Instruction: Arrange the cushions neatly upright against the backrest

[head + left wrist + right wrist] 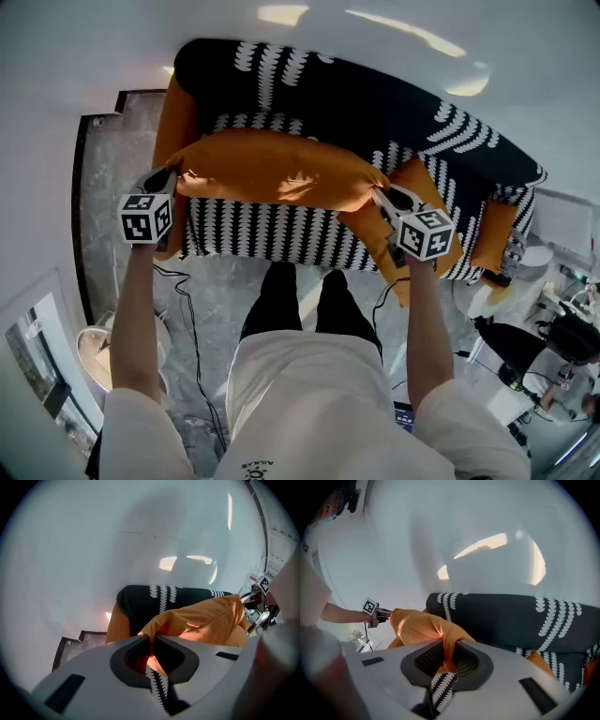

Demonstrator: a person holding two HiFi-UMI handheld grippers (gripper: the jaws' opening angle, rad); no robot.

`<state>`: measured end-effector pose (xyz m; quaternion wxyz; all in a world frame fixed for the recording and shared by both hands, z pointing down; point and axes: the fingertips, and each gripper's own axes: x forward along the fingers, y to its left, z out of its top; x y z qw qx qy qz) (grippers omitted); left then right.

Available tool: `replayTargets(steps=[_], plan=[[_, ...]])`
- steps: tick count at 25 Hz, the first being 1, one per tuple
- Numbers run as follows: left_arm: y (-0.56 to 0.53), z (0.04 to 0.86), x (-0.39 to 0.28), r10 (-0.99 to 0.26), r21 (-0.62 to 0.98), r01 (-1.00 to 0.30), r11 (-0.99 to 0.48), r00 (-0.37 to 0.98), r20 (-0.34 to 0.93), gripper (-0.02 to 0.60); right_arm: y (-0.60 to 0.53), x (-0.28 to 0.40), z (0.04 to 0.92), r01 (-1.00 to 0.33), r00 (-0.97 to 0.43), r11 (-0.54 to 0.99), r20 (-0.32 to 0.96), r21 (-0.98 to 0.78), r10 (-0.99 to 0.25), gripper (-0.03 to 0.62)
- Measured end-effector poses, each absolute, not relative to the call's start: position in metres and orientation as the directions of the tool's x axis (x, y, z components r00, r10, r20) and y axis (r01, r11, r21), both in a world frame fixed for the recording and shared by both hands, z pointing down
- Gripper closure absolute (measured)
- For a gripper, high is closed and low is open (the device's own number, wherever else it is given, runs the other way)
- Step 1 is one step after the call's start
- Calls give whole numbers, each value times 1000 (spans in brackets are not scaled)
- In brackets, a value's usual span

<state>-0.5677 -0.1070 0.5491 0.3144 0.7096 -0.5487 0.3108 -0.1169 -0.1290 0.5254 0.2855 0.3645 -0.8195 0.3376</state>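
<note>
Head view shows our orange cushion point(272, 169) held lengthwise above the patterned seat point(262, 234), short of the backrest point(375, 103) at twelve o'clock. We have the left tongs point(172, 178) clamped on its nine o'clock corner and the right tongs point(384, 200) pinched on its three o'clock corner. We judge this the carrying step. Next we should move it toward twelve o'clock, stand it on its long edge against the backrest, then release both corners.

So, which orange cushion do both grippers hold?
The long orange cushion across the sofa: left gripper and right gripper pinch its ends. The smaller ones sit unheld.
</note>
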Motion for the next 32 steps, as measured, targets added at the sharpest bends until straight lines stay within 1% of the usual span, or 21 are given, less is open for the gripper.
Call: replayTargets(steps=[7, 13, 21, 32], plan=[[-128, 583, -559, -562, 140, -967, -211, 237, 792, 546, -147, -108, 560, -816, -540, 462, 745, -348, -393, 534], [-175, 591, -554, -597, 164, -961, -223, 268, 756, 546, -190, -103, 570, -827, -537, 453, 710, -334, -456, 534], [-253, 615, -558, -663, 194, -963, -188, 270, 698, 546, -270, -110, 591, -837, -535, 433, 659, -333, -529, 533], [-314, 637, -561, -682, 201, -965, -169, 262, 683, 546, -328, -111, 614, -871, -489, 371, 629, -321, -605, 531]])
